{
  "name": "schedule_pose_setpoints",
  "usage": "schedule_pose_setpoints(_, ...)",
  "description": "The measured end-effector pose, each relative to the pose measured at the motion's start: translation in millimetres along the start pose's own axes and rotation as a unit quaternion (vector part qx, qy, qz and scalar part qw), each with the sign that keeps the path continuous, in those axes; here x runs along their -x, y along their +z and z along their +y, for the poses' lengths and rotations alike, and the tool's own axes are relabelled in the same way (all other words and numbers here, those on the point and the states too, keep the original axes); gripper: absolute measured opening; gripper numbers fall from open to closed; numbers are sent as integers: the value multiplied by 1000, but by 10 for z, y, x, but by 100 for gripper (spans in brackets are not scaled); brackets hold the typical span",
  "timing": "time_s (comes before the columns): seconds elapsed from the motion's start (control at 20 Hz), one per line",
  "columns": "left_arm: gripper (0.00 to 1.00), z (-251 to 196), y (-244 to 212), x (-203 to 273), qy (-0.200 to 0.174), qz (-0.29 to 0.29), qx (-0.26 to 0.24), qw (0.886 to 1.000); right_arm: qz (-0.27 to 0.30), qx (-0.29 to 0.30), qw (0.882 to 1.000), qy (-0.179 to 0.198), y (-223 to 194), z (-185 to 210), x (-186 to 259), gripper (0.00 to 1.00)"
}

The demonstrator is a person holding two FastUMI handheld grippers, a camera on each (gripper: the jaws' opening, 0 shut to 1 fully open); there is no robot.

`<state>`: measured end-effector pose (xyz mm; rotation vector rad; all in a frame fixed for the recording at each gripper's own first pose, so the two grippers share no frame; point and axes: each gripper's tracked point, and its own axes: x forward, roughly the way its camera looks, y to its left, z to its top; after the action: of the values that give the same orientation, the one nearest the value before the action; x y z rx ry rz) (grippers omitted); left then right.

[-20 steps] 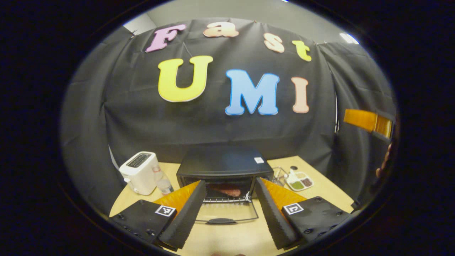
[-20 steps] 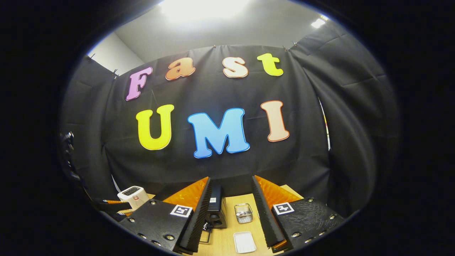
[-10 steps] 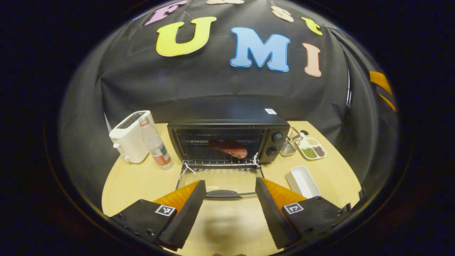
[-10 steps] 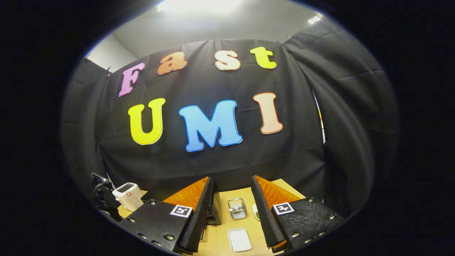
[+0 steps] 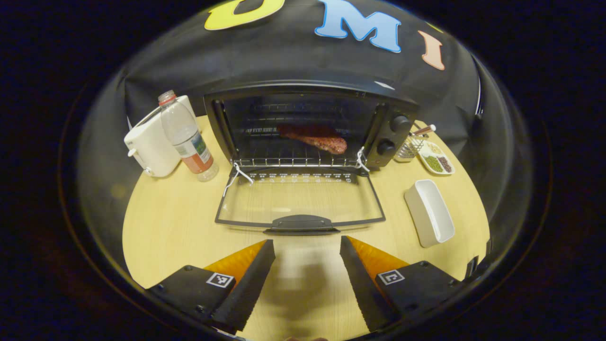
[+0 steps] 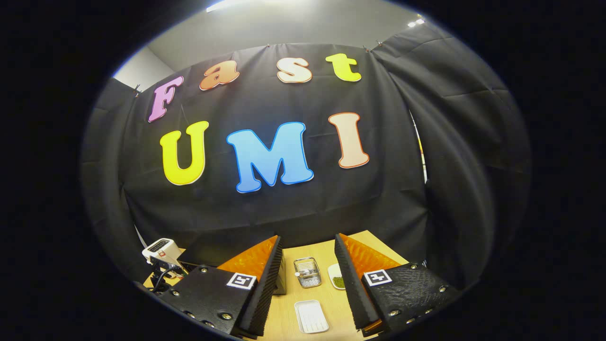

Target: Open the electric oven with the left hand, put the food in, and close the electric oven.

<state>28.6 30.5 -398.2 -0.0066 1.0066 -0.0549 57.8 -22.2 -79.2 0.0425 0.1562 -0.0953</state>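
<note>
In the left gripper view a black electric oven [image 5: 393, 113] stands at the back of the wooden table. Its glass door [image 5: 298, 206] lies flat and open toward me, handle [image 5: 301, 223] nearest. A reddish piece of meat [image 5: 315, 136] rests on the wire rack inside. My left gripper [image 5: 307, 246] is open and holds nothing, just short of the door handle. In the right gripper view my right gripper [image 6: 307, 246] is open with nothing between its fingers, high over the table's right part, above a white dish [image 6: 311, 316].
Left of the oven stand a white toaster [image 5: 151, 144] and a plastic bottle [image 5: 187, 137]. To its right are a wire basket [image 5: 408, 149], a divided plate of spices [image 5: 436, 158] and a white rectangular dish [image 5: 431, 213]. The basket [image 6: 307, 272] and plate [image 6: 337, 279] lie ahead of the right gripper.
The left gripper has tilted down and pulled back, so the whole open oven door and table came into view. The right gripper drifted slightly right. Both stayed open.
</note>
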Motion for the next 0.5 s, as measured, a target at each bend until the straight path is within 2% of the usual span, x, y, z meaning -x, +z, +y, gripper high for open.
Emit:
schedule_pose_setpoints(0.1,95,29,-69,-98,1,16,8,1000,-3,2,1000,-7,16,-41,-1,68)
schedule_pose_setpoints(0.2,99,55,-144,-226,2,36,4,999,-3,2,1000,-12,22,-74,-22,68)
schedule_pose_setpoints(0.3,99,84,-238,-346,3,59,-7,998,-1,3,1000,-13,18,-80,-40,68)
schedule_pose_setpoints(0.35,95,85,-259,-386,4,66,-8,998,-1,5,1000,-14,15,-85,-47,68)
schedule_pose_setpoints(0.4,99,89,-264,-427,5,69,-7,998,-1,6,1000,-14,28,-86,-53,68)
schedule_pose_setpoints(0.5,99,81,-263,-498,5,75,-3,997,-3,7,1000,-13,50,-86,-65,68)
